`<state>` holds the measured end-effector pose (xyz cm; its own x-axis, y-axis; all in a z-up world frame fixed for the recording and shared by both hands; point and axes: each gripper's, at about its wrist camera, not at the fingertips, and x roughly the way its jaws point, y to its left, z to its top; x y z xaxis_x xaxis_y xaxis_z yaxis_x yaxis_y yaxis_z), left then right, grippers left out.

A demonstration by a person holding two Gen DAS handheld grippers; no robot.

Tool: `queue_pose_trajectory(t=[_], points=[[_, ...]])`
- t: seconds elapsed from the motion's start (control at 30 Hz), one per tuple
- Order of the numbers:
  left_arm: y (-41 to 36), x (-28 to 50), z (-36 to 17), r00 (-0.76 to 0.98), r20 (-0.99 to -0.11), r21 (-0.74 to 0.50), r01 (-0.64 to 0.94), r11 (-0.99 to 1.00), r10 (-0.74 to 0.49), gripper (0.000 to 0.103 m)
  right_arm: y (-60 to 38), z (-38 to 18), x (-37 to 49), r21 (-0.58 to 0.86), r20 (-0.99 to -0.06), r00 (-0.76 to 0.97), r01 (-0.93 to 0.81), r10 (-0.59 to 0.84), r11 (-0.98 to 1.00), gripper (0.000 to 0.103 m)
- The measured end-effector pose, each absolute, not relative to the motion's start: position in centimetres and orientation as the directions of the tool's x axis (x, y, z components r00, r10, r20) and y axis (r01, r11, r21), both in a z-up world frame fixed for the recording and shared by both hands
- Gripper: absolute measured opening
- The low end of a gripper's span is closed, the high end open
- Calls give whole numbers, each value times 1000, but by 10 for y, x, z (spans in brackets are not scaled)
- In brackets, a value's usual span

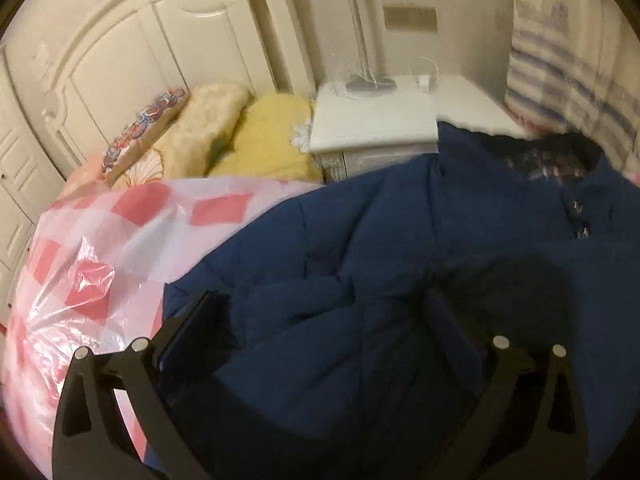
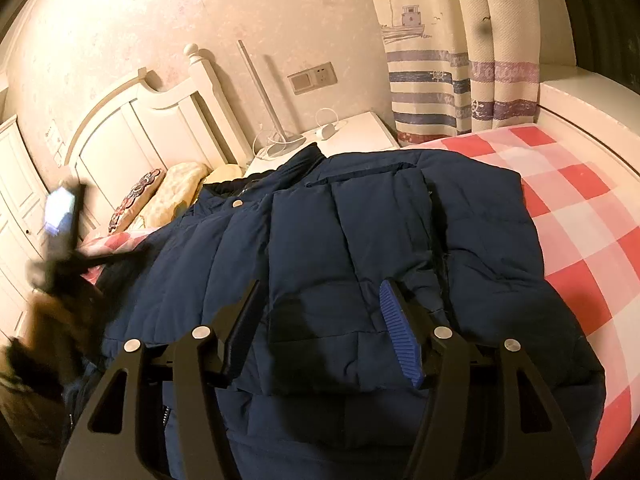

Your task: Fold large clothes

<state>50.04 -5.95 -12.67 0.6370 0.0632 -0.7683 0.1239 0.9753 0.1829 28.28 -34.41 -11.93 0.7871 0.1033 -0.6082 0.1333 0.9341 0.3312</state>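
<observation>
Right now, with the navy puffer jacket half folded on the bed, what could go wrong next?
1. The right hand-held gripper straddles a thick folded panel of the navy puffer jacket; puffy fabric may spring open on release.
2. The left hand-held gripper works beside loose clear plastic, which it might snag.
3. The jacket's collar end lies close to the nightstand with its cables.

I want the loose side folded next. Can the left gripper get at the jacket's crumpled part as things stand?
Probably yes: the left gripper has its fingers spread over the navy jacket, and nothing lies between them and the crumpled folds.
</observation>
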Motion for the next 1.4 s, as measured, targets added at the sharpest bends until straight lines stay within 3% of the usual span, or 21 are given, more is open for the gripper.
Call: queue_pose_trajectory(t=[0.17, 0.33, 0.5, 0.63, 0.83, 1.07, 1.27, 1.33, 1.37, 1.4], points=[[-63, 475, -111, 683, -717, 270, 83, 959, 143, 99, -343, -120, 284, 329, -614, 782, 132, 106, 935, 60], [-60, 397, -73, 783, -620, 247, 145, 958, 41, 100, -344, -121, 285, 336, -615, 781, 134, 109, 932, 60], [-64, 380, -120, 711, -700, 306, 208, 929, 71, 101, -344, -121, 285, 334, -617, 780, 135, 108, 933, 60], [-49, 388, -131, 666, -746, 172, 226, 959, -23, 101, -342, -121, 285, 318, -623, 776, 137, 98, 938, 60], [-49, 387, -132, 667, -745, 179, 226, 958, -18, 101, -337, -122, 289, 270, -645, 762, 152, 62, 951, 60], [-46, 392, -132, 659, -751, 158, 228, 961, -33, 101, -308, -110, 300, 51, -726, 683, 178, -86, 983, 61], [-45, 393, -132, 652, -757, 149, 230, 962, -39, 101, -297, -81, 320, -28, -642, 749, 188, -162, 982, 61], [-45, 393, -132, 651, -758, 145, 231, 962, -42, 101, -303, -92, 341, -62, -671, 717, 201, -190, 978, 67], [-45, 393, -133, 652, -757, 145, 231, 962, -43, 101, -310, -106, 353, -81, -706, 677, 215, -208, 973, 77], [-45, 394, -133, 651, -758, 143, 231, 962, -44, 101, -318, -120, 361, -40, -739, 652, 206, -168, 978, 79]])
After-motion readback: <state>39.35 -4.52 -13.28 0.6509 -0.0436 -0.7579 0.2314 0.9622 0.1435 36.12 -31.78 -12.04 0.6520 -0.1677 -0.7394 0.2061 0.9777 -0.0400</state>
